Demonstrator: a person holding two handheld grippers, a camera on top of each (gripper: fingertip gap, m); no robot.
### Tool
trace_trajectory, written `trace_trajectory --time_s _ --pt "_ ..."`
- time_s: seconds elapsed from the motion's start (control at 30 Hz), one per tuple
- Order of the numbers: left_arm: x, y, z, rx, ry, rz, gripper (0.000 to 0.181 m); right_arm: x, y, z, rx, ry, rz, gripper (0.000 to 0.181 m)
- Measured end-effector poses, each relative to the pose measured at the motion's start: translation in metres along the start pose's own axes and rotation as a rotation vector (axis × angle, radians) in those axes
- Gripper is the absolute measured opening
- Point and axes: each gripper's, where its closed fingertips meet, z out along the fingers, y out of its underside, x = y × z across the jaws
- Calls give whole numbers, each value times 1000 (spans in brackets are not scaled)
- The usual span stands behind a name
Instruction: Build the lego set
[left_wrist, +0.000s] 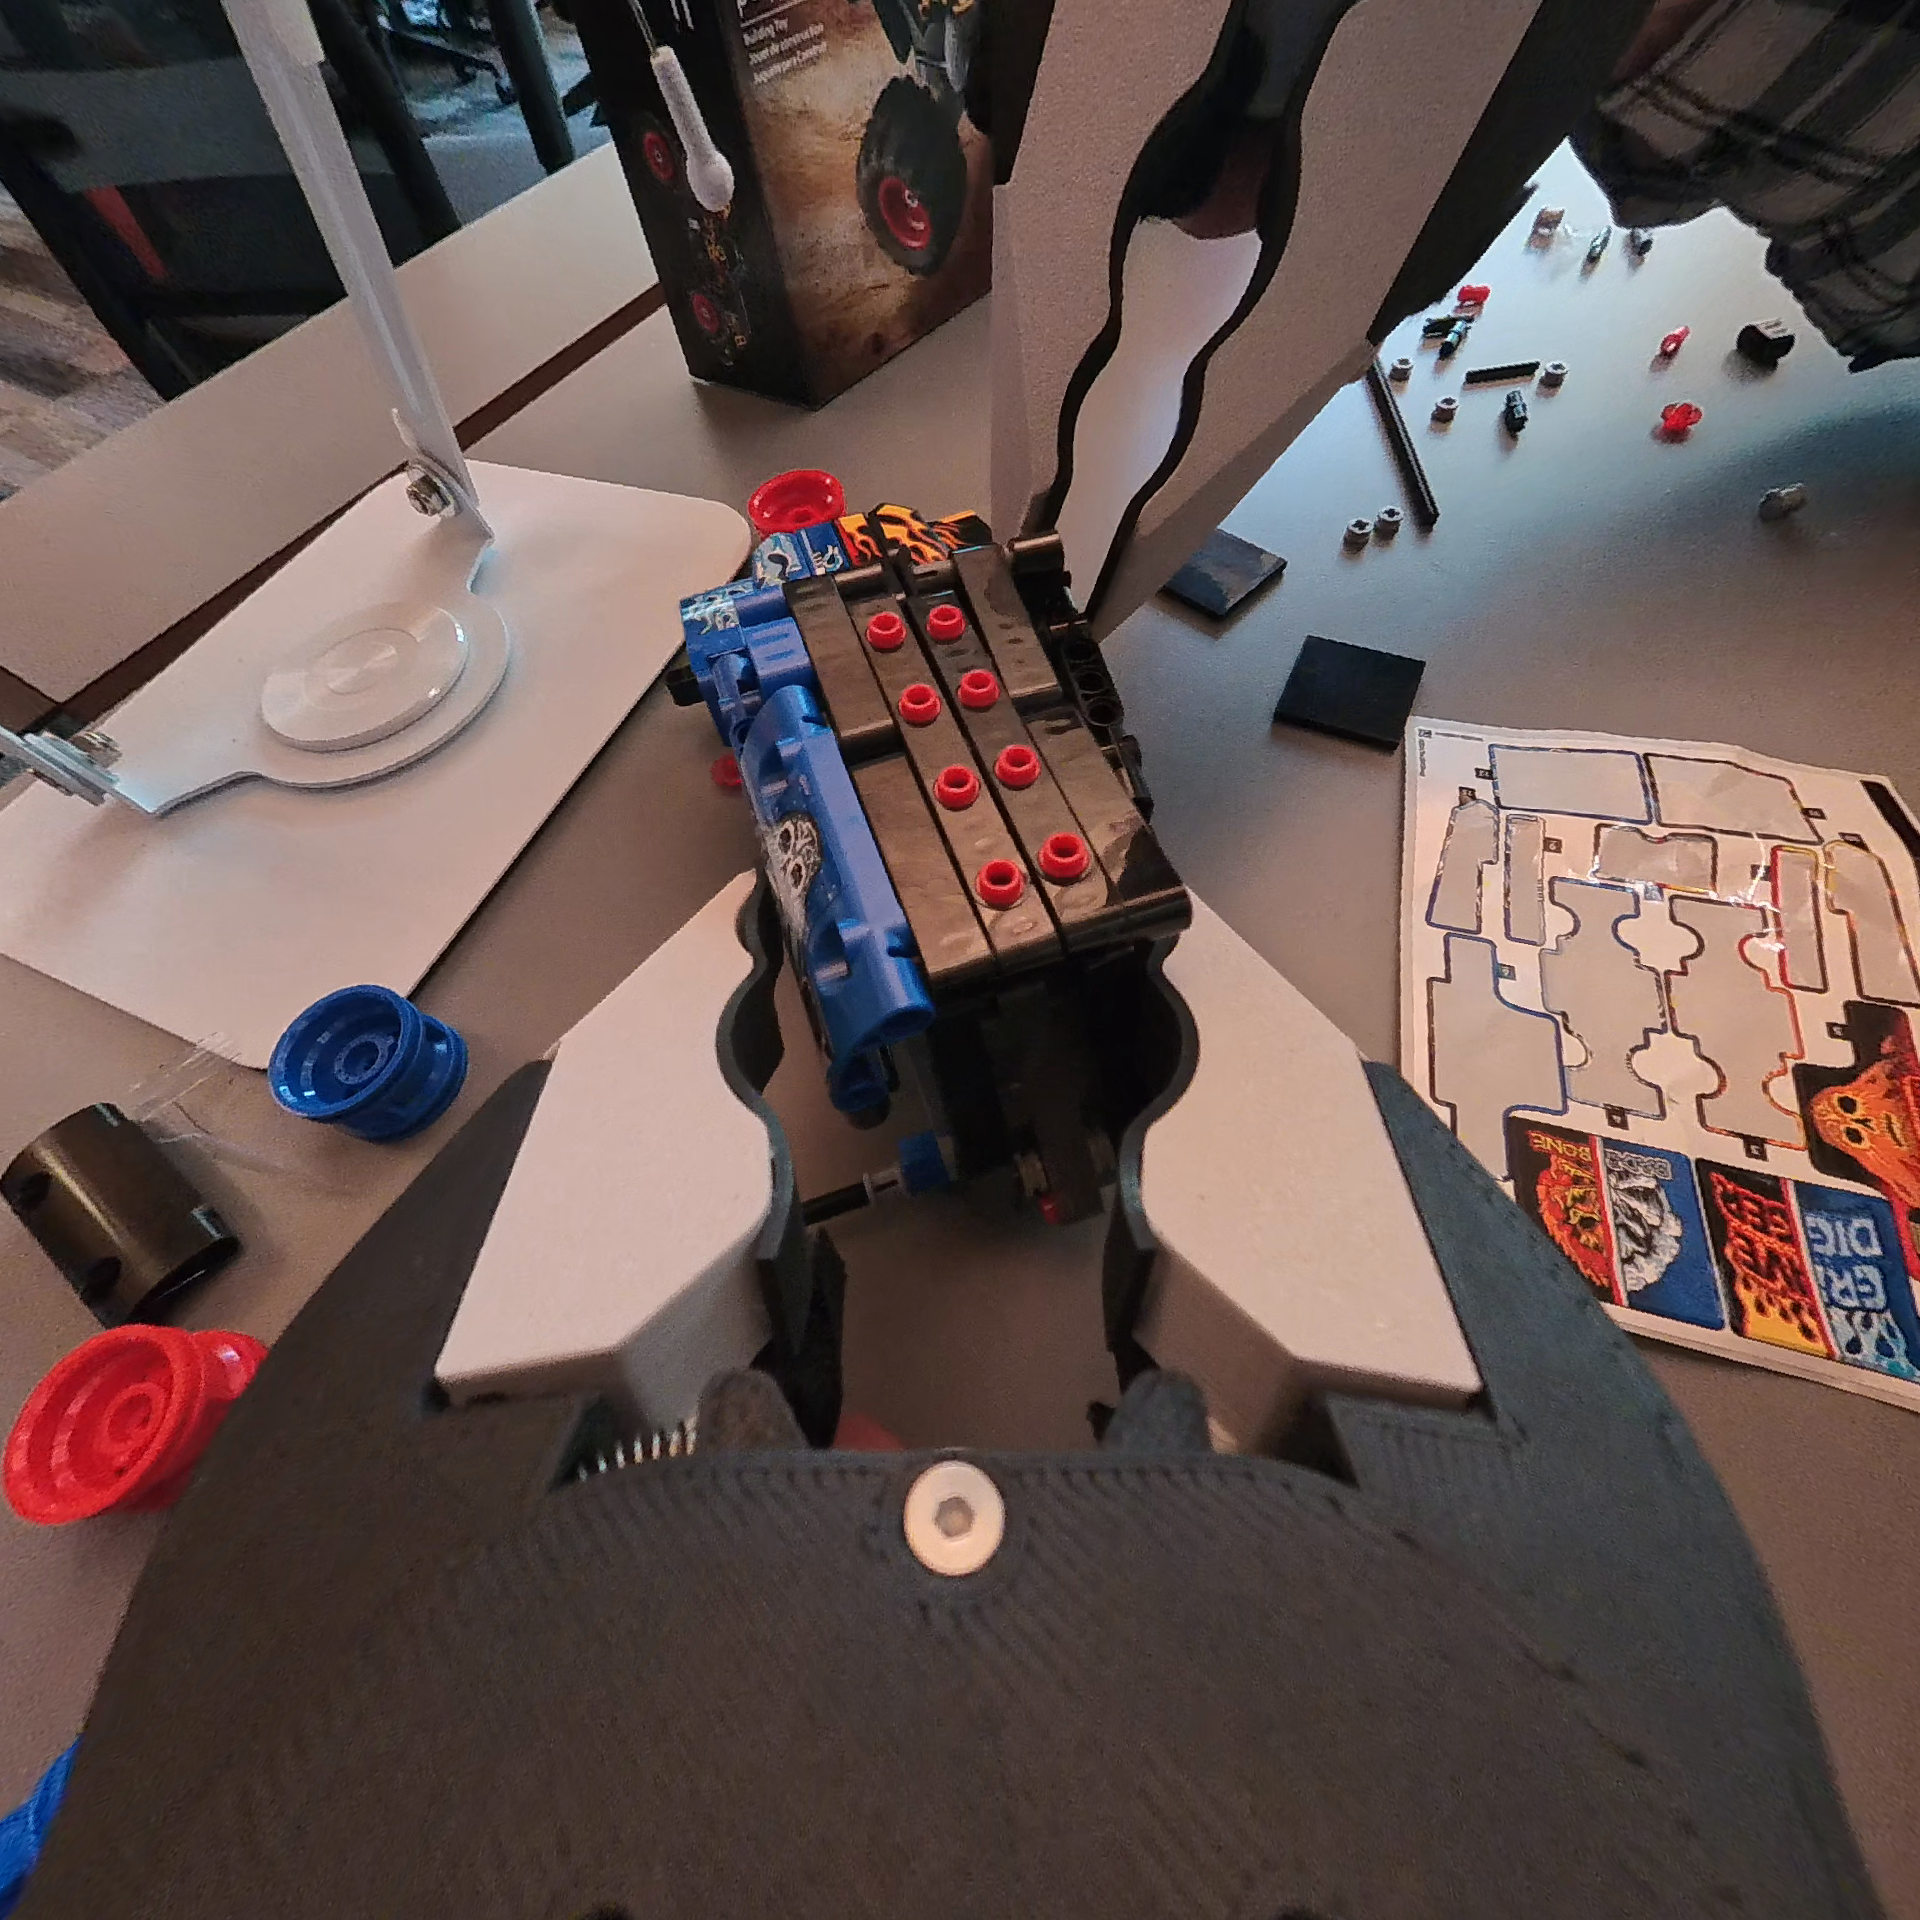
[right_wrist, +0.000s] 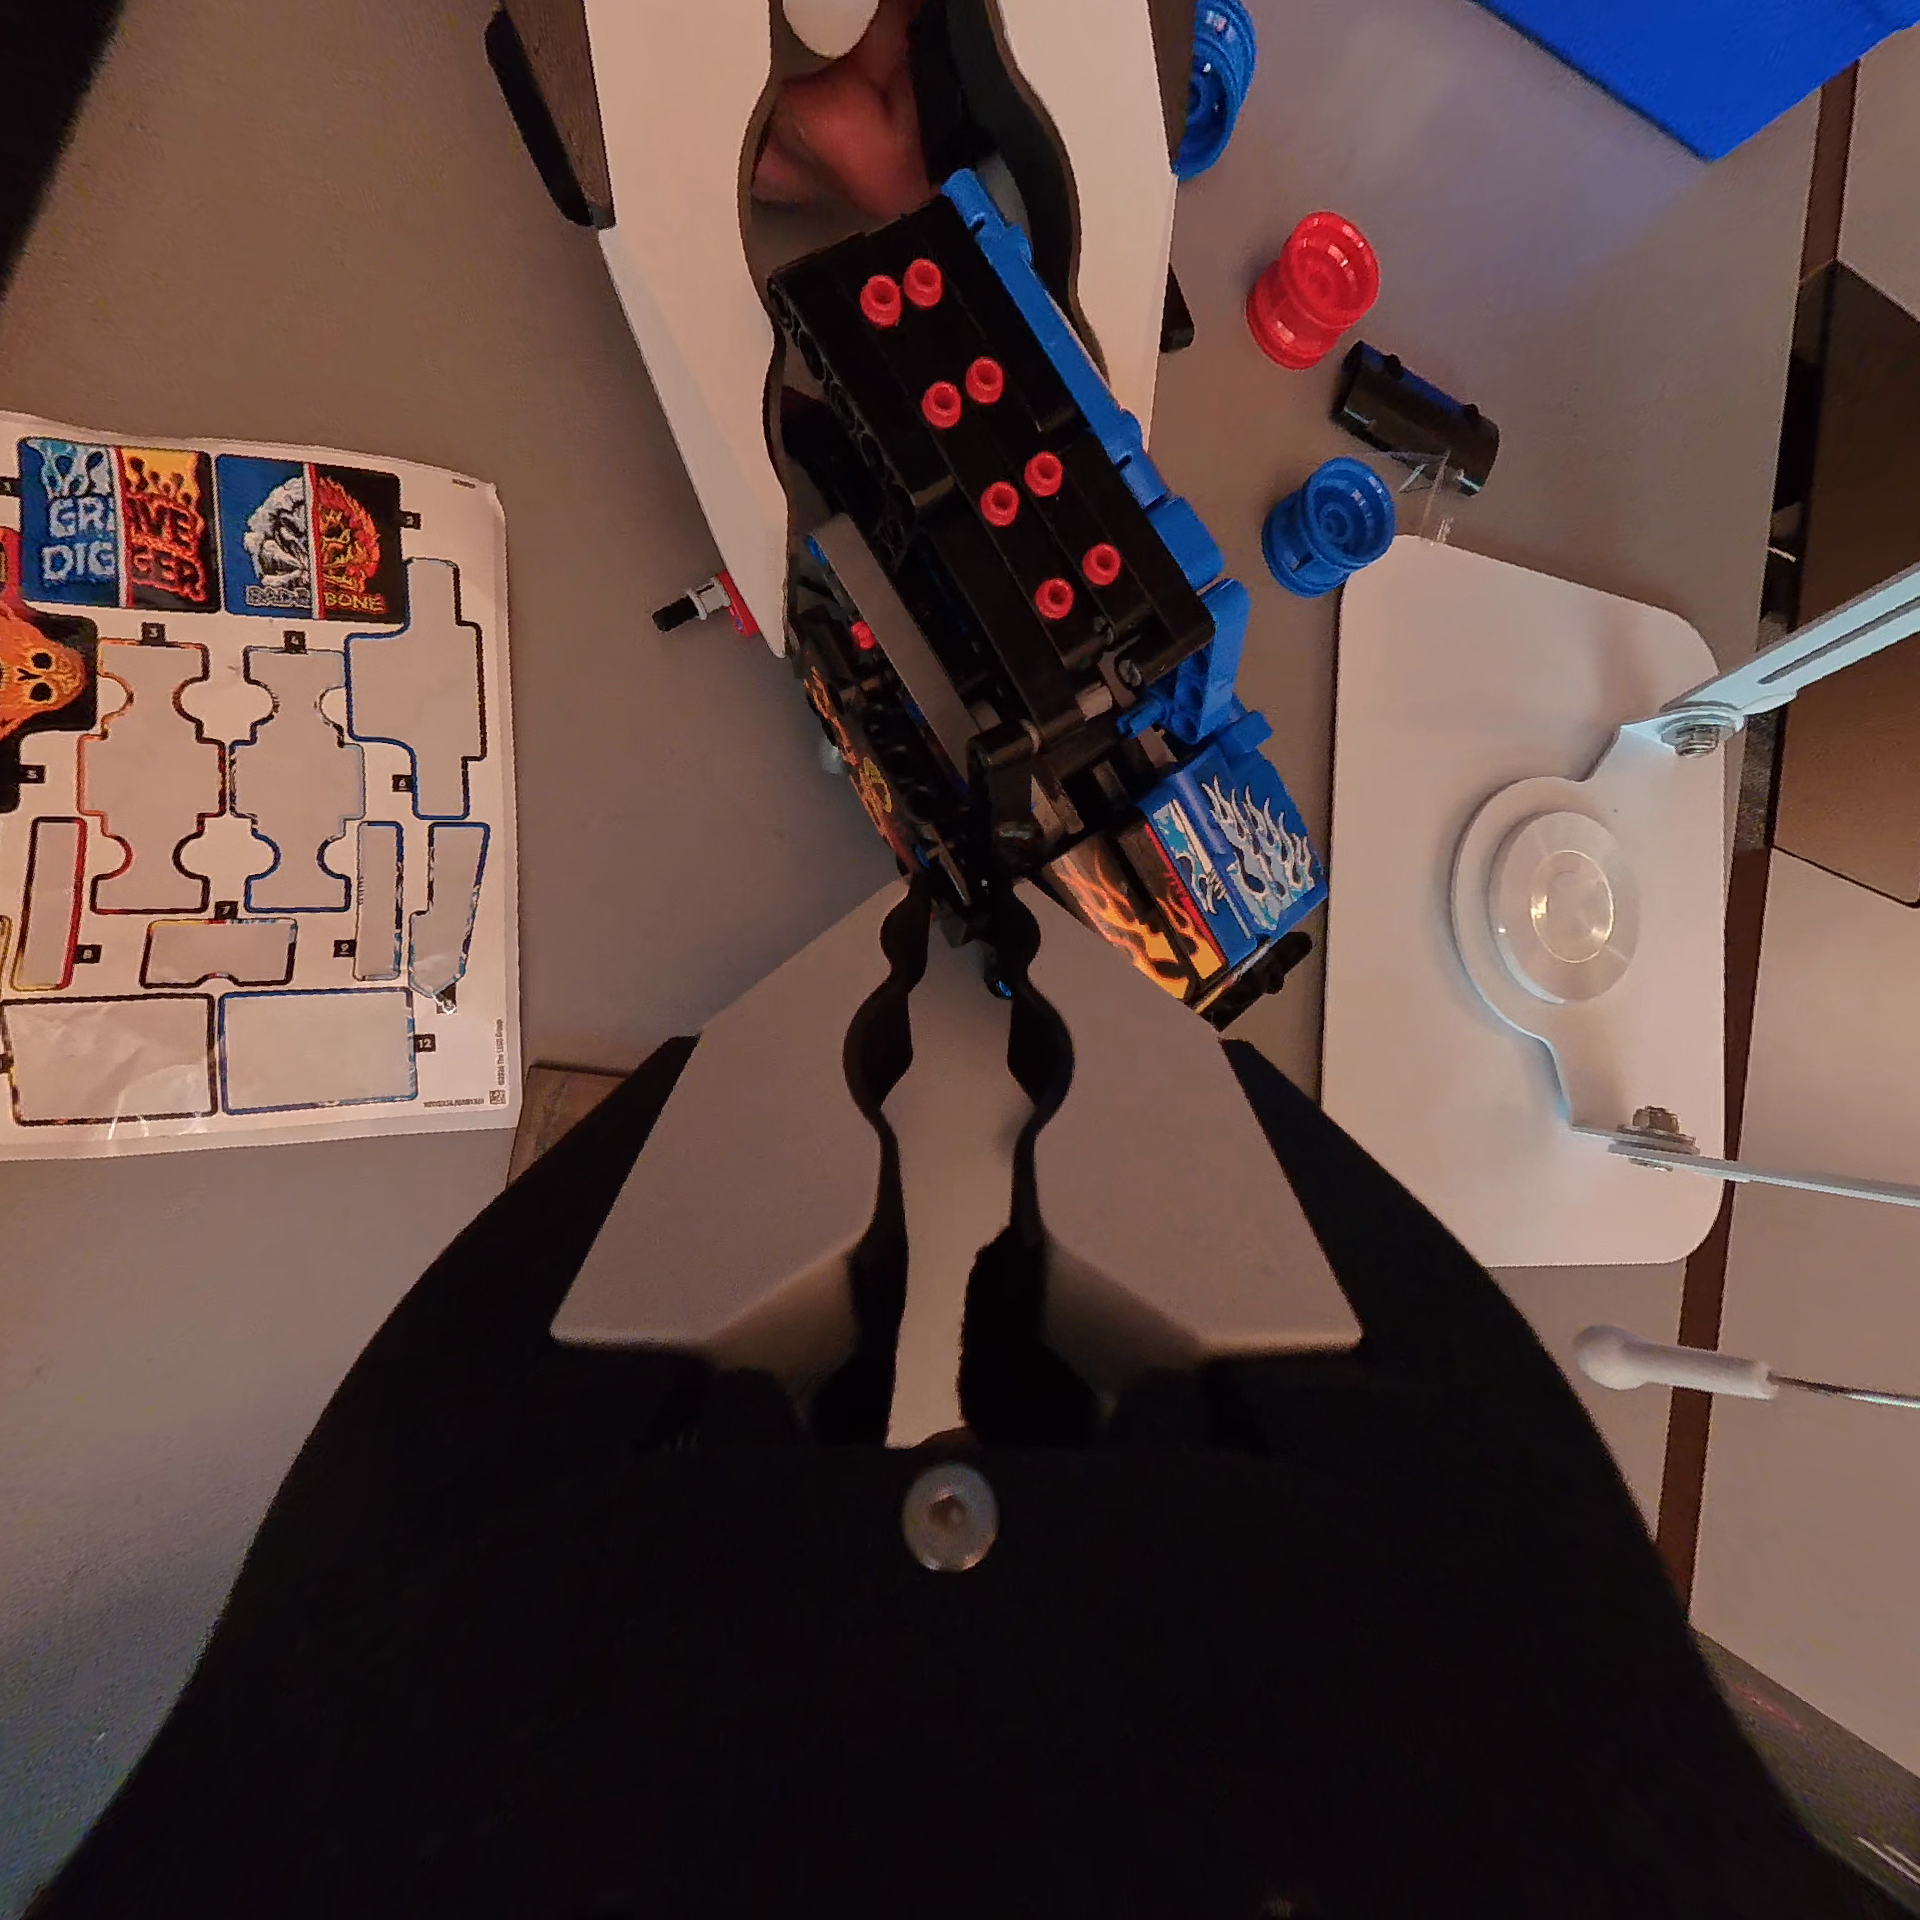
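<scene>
The black-and-blue brick truck body with eight red pins along its underside (left_wrist: 966, 790) lies belly-up over the grey tabletop (left_wrist: 644, 416), held from both ends. The left gripper (left_wrist: 956, 997), white-fingered with wavy black pads, has its jaws spread wide around the near end of the body and pressed against its two sides, so it is gripping it. The right gripper (right_wrist: 961, 935) has its fingers nearly together, pinched on a thin black part at the flame-decorated end of the body. Judging by how things lie, the chassis and body panels are largely built and most decals are applied: the printed sticker sheet (right_wrist: 260, 790) shows mostly vacant outlines, with a few coloured stickers left. The wheels look not yet mounted; a loose blue plastic wheel hub (left_wrist: 364, 1060), a loose red plastic wheel hub (left_wrist: 114, 1423) and a black cylindrical piece (left_wrist: 114, 1226) rest near the flat white stand base (left_wrist: 343, 665), and another red hub (left_wrist: 795, 504) sits at the far end of the body, whether attached I cannot tell. Small pins and axles (left_wrist: 1507, 395) are scattered well apart, beyond the sticker sheet, and the set's tall cardboard box (left_wrist: 790, 187) stands behind.
</scene>
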Motion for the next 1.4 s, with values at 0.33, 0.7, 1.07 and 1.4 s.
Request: trace_trajectory --time_s 0.33,0.7,1.07,1.4 --pt "-2 3 -5 18 68 5 67 0 -5 4 -10 36 -41 15" --pt "5 6 -14 39 134 91 66 -18 -13 6 33 -57 -28 10" --pt "10 5 -18 57 119 180 66 -27 -14 6 37 -104 -29 7" --pt "1 6 -19 20 79 127 72 -21 -15 9 59 -92 14 16"
